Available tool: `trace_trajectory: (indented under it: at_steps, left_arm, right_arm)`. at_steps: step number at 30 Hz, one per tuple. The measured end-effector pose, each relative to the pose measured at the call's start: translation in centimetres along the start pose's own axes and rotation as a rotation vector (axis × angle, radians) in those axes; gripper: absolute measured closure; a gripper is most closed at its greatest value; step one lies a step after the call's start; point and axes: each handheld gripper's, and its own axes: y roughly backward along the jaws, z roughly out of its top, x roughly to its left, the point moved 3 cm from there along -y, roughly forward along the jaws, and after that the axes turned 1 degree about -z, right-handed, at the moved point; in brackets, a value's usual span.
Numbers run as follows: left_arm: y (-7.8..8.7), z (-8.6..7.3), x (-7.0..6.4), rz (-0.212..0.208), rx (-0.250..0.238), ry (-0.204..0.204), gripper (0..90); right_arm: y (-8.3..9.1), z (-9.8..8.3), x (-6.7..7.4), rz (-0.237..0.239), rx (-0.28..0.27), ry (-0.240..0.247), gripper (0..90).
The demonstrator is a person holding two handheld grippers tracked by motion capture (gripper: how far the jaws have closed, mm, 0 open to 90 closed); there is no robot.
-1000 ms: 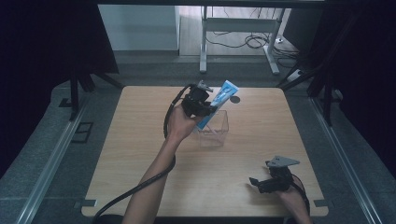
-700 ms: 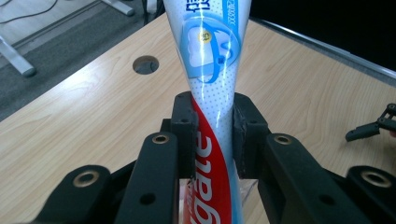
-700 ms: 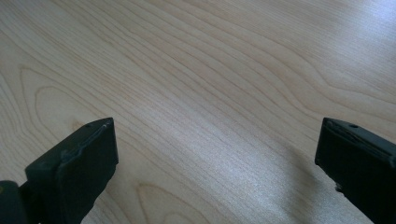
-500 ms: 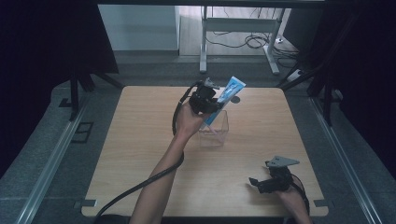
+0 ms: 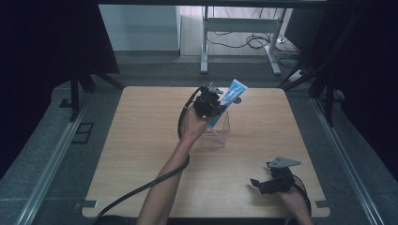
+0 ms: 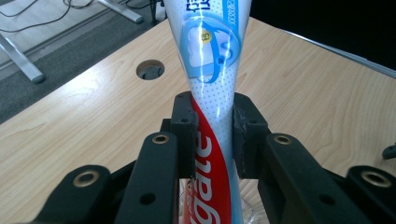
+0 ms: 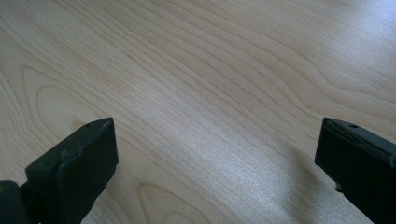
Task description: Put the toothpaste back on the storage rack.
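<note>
Two grippers work over the pale wooden worktop (image 5: 141,154). The left gripper (image 5: 212,104), held in the person's left hand (image 5: 192,125), is up over the middle of the worktop toward its far edge, and its jaws are clamped on a toothpaste tube (image 5: 228,99). In the left gripper view the tube (image 6: 210,84) runs lengthwise between the two black jaws, which press on its sides at the waist where the blue and white print meets the red band. From above, the tube tilts up and away to the right, its lower end inside a clear plastic container (image 5: 217,132) that stands on the worktop just beside the left hand; whether the tube touches the container's bottom cannot be told. A round hole (image 6: 150,69) is cut in the worktop near the far edge. The right gripper (image 5: 263,184) rests low near the near right corner, its jaws wide apart with nothing between them; the right gripper view shows bare wood grain (image 7: 210,93) in the gap.
</note>
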Motion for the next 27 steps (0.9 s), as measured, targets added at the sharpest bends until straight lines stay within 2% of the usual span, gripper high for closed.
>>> trace_trajectory:
  at_steps: [13,27]
  left_arm:
    - [-1.6,-1.6,-0.4,0.005,0.007,-0.011,73.4]
    - [-2.2,-3.2,-0.5,0.006,0.022,-0.019,72.8]
  right_arm:
    - [0.0,0.0,0.0,-0.001,0.001,0.0,0.0]
    - [0.0,0.0,0.0,-0.001,0.0,0.003,0.0]
